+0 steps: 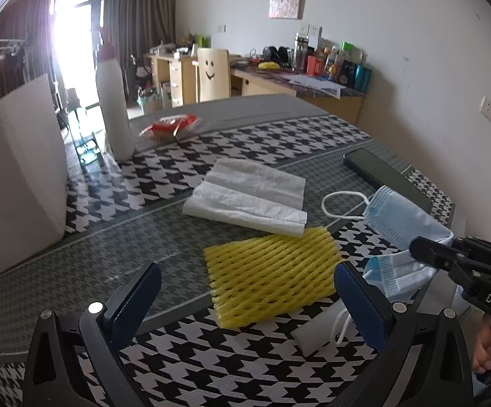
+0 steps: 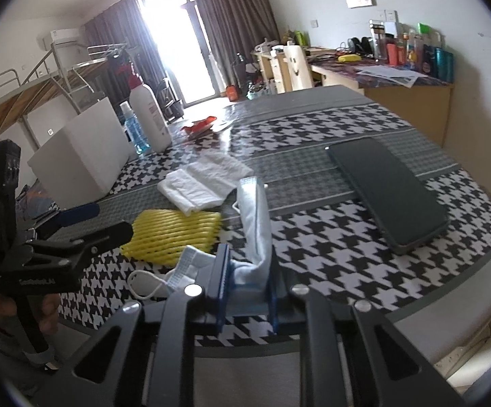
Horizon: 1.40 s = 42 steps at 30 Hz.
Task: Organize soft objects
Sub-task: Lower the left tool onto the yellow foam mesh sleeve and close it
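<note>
Mask (image 2: 255,224) in pale blue pleated fabric rises bent from the near edge of a houndstooth table (image 2: 330,237), pinched low down by the right gripper (image 2: 247,283). Its jaws stand narrow, their blue pads pressed on the folded cloth, while the free end leans away toward the far side and an ear loop (image 2: 143,285) trails on the table to the left. The fabric looks feather-light and limp; it will likely sag and swing when carried, so a hold near the stiffer folded edge, as here, seems the surest. Just left of the mask lies a yellow foam net (image 1: 272,274), springy and easily crushed, probably best taken at one edge. Beyond it, farther off, rests a folded white cloth (image 1: 249,200), soft and apt to unfold if lifted by a single layer. The left gripper (image 1: 245,298) hovers over the near table with jaws wide and nothing between them, the net lying just ahead. A dark phone (image 2: 388,193) lies to the right of the mask.
</note>
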Each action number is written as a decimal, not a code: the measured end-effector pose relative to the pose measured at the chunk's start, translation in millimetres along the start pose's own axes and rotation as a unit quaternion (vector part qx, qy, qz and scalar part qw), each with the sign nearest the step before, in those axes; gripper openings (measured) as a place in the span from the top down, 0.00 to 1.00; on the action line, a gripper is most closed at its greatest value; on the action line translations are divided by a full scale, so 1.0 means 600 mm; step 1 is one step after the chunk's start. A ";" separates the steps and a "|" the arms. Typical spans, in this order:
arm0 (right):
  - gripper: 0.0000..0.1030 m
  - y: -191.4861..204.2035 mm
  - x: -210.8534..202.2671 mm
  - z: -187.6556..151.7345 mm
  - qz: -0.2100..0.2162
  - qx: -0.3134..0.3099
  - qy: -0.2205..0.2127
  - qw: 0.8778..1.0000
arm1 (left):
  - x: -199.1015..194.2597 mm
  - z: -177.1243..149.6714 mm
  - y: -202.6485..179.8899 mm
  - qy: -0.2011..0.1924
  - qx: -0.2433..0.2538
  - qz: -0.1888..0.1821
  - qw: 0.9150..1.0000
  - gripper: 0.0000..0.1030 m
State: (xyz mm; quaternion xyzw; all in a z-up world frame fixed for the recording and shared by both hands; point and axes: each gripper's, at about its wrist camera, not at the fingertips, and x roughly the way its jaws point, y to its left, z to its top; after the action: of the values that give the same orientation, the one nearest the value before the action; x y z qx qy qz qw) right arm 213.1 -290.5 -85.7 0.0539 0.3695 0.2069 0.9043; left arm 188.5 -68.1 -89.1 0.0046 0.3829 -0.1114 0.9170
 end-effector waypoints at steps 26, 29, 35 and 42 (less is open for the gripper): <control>0.78 -0.041 -0.006 -0.008 -0.027 0.018 -0.001 0.999 | 0.065 -0.004 -0.004 0.057 -0.003 -0.016 0.998 0.20; 0.78 -0.043 -0.005 -0.007 -0.028 0.020 -0.002 0.999 | 0.064 -0.005 -0.008 0.053 0.006 -0.014 0.998 0.26; 0.78 -0.038 0.000 -0.008 -0.026 0.017 0.002 1.000 | 0.063 -0.007 -0.012 0.053 0.018 -0.008 0.998 0.31; 0.78 -0.039 -0.001 -0.010 -0.029 0.019 0.002 0.999 | 0.053 -0.011 -0.030 0.053 0.032 -0.050 0.997 0.68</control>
State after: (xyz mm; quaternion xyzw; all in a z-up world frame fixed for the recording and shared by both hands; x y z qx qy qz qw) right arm 216.4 -312.2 -95.8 0.0602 0.3765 0.1734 0.9081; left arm 201.8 -91.6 -115.1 0.0211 0.4269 -0.1691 0.8881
